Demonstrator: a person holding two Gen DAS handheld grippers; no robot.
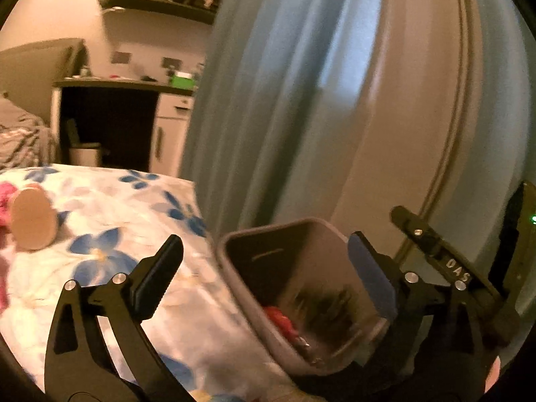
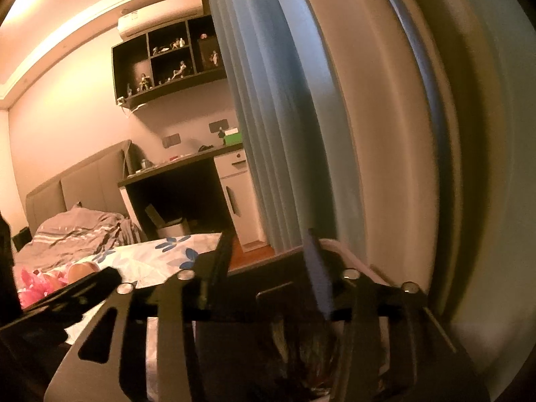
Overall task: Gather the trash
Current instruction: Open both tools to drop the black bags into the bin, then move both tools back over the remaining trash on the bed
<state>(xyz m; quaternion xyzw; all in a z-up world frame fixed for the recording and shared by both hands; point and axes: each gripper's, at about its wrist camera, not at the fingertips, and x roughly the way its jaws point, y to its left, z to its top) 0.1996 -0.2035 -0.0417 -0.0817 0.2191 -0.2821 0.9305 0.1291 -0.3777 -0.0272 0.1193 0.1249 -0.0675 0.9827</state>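
Note:
A small grey trash bin (image 1: pixel 234 268) stands beside the floral bed, with red and dark trash (image 1: pixel 283 320) at its bottom. My left gripper (image 1: pixel 268 268) is open and empty, its jaws wide apart above the bin's mouth. A cardboard tube (image 1: pixel 33 221) lies on the floral sheet at the left, next to pink scraps (image 1: pixel 6 197). My right gripper (image 2: pixel 268 268) is open and empty over the same bin (image 2: pixel 351 258); its fingers (image 1: pixel 432 244) show at the right in the left wrist view. The tube (image 2: pixel 82 269) and pink scraps (image 2: pixel 31 284) show at the left in the right wrist view.
A floral bedsheet (image 1: pixel 134 221) fills the lower left. A blue curtain (image 1: pixel 284 83) hangs right behind the bin. A desk (image 2: pixel 181 164) with a second bin (image 2: pixel 171 229) under it, a wall shelf (image 2: pixel 167 63) and a headboard (image 2: pixel 83 181) stand behind.

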